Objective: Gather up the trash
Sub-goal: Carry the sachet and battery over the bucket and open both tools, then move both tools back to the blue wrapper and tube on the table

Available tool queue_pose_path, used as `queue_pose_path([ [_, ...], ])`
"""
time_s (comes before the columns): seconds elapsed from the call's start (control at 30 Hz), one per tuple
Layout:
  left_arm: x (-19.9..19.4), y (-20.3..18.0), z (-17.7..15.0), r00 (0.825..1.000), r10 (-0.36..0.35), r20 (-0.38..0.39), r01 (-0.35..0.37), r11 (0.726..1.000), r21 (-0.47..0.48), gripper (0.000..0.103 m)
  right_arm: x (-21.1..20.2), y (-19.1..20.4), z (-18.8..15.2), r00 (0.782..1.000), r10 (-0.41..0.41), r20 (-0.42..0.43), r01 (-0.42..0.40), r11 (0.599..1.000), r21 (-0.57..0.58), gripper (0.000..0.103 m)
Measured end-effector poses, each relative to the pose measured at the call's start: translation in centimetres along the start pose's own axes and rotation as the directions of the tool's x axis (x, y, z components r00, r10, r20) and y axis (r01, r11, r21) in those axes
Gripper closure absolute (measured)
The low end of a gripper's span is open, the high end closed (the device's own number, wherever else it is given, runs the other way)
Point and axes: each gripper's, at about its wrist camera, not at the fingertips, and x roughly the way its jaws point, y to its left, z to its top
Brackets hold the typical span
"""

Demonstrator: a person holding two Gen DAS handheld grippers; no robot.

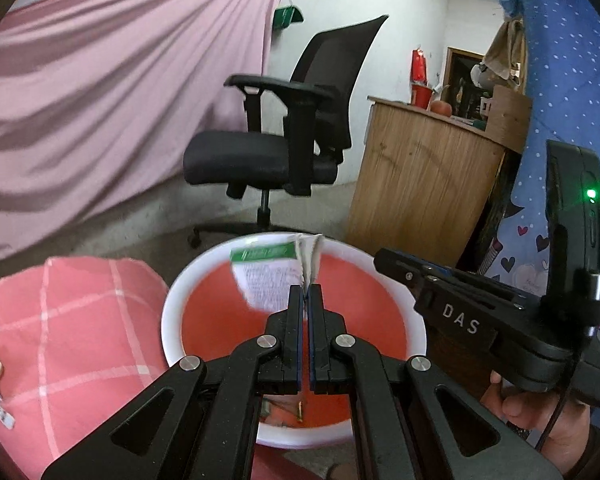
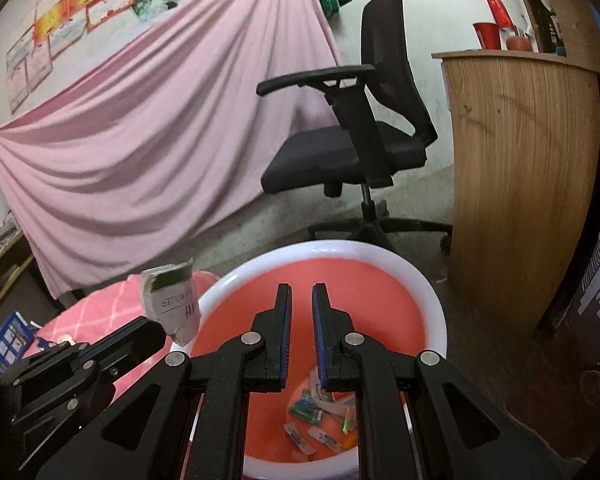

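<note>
Left gripper [image 1: 305, 292]: matt black plastic, bright metal pivot pins, blue ribbed pads; pinches a printed cardboard carton [image 1: 268, 276], torn grey edge. Bin [image 2: 436, 320] below the right gripper [image 2: 301, 300]: glossy smooth plastic, white rim, red inside. Ahead: mesh-backed chair [image 2: 364, 120], wood-grain counter [image 2: 524, 168], pink cloth drape [image 2: 160, 128].

The bin [image 2: 436, 312] is coral-red inside with a white rim. The torn packet [image 1: 266, 276] is white with grey print and a green band. A pink cloth [image 1: 60, 336] crossed by white checks covers the surface. The sheet [image 2: 160, 128] on the wall is plain pink, the chair [image 2: 364, 136] black, the counter [image 2: 520, 168] light wood-grain. The fingers [image 2: 286, 332] are black with blue pads.
</note>
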Motion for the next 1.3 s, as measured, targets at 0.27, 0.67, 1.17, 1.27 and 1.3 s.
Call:
queue_pose_path([
  [0.27, -0.5, 1.3, -0.1, 0.999, 0.018, -0.03, -0.019, 0.998, -0.053, 0.101, 0.0, -0.1, 0.2, 1.0, -0.01, 0.005, 0.01, 1.0, 0.0, 0.078],
  [0.67, -7.5, 4.8, -0.7, 0.984, 0.151, 0.099, -0.135, 0.978, -0.157, 0.078, -2.0, 2.7, 0.7, 0.991, 0.0, 0.131, 0.013, 0.995, -0.096, 0.07],
  [1.17, -19.4, 10.3, -4.2, 0.838, 0.464, 0.287, -0.386, 0.876, -0.289, 0.007, -6.4, 9.9, 0.4, 0.89, 0.182, 0.417, -0.121, 0.978, -0.169, 0.0],
  [1.27, -21.4, 11.2, -5.3, 0.798, 0.514, 0.315, -0.422, 0.849, -0.318, 0.002, -7.2, 11.8, -0.2, 0.858, 0.239, 0.456, -0.154, 0.964, -0.214, 0.0],
  [1.3, -22.1, 11.6, -5.7, 0.788, 0.524, 0.323, -0.426, 0.843, -0.327, 0.002, -7.5, 12.5, -0.4, 0.845, 0.26, 0.467, -0.165, 0.958, -0.234, 0.0],
])
